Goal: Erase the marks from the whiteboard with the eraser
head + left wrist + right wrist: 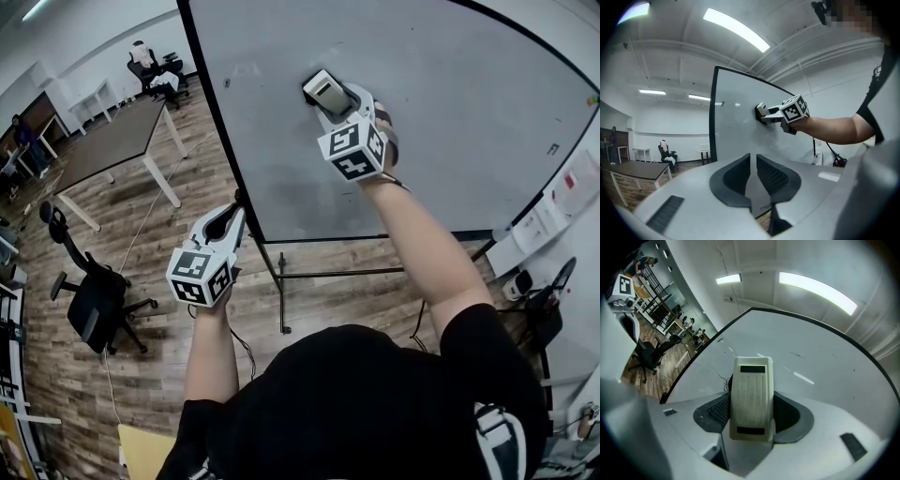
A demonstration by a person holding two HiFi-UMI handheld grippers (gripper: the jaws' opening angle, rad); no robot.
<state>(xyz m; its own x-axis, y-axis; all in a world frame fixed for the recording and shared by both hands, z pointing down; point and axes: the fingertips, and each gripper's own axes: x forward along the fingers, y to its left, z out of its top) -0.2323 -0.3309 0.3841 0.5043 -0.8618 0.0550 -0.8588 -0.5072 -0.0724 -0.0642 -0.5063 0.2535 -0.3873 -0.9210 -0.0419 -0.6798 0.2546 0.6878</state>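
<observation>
The large whiteboard stands upright in front of me. My right gripper is shut on a cream eraser and holds it against the board's upper middle. In the right gripper view the eraser stands between the jaws, with a small black scribble just to its left and a faint dash farther up the board. My left gripper hangs by the board's lower left edge, jaws closed on nothing. The left gripper view shows the board and the right gripper with the eraser.
The board's black stand reaches the wooden floor below it. A dark desk and a black office chair stand to the left. A person is far off at the left. Papers hang at the right.
</observation>
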